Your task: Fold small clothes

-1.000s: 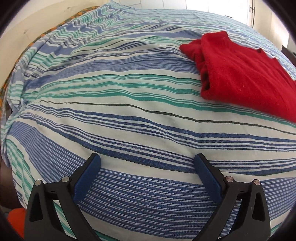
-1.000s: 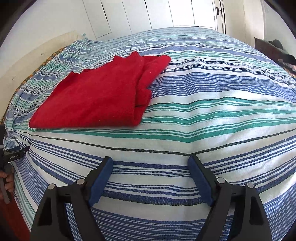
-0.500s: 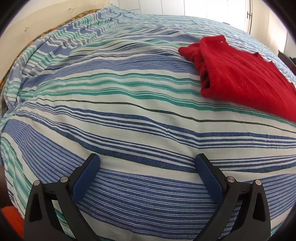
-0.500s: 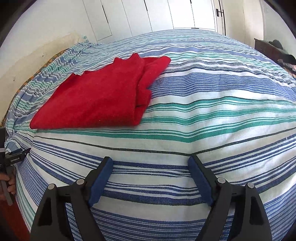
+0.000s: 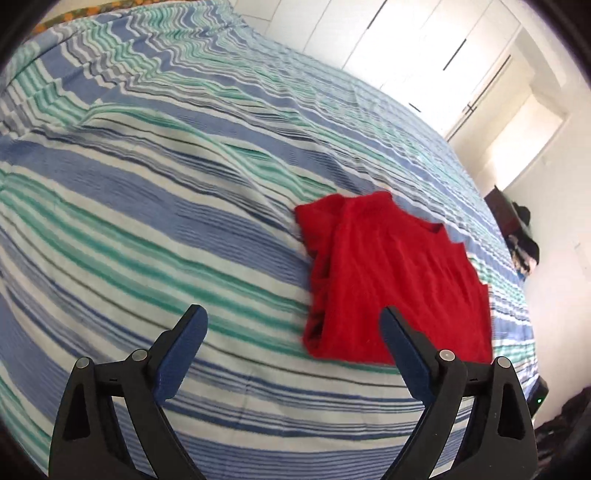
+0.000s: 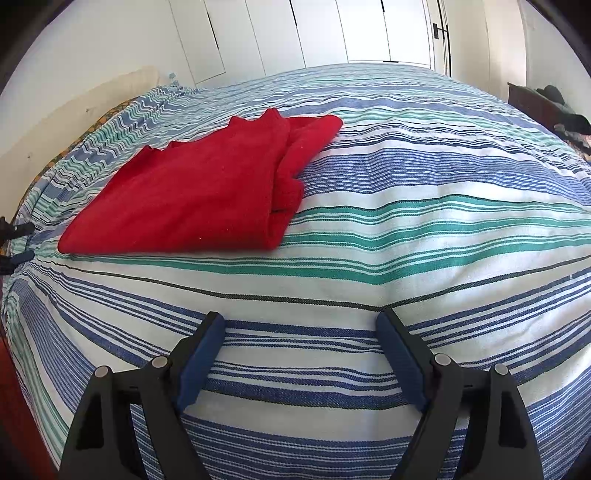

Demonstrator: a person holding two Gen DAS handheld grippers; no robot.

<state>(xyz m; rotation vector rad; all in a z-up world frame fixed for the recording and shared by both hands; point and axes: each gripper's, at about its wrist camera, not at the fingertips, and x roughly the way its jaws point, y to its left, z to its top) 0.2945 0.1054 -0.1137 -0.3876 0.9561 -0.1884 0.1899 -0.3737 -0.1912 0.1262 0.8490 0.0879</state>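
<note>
Striped bedspread (image 6: 406, 229) fills both views, white closet doors (image 6: 325, 33) behind, dark furniture w/ clutter (image 5: 517, 236) at the far side. Red top (image 6: 199, 199) lies flat on the spread, partly folded: one side turned in, thick doubled edge facing the right gripper's side, neckline away from the cams.

Left gripper (image 5: 291, 350) is spread wide but its jaws are closing, nothing between them; its right pad overlaps the top's near hem in view, contact can't be confirmed, pic is blurred. Right gripper (image 6: 299, 354) is spread, empty, over bare stripes, well apart from the top.

Risks, as I judge them:
- Pinch lands on spread + top together → bedding lifts w/ the fold.
- Only the upper layer of the doubled edge gets caught → earlier fold opens out.
- One-handed pull w/ the right gripper idle → top skews, hem ends uneven.
- Grabbing mid-swing → misses the corner.
</note>
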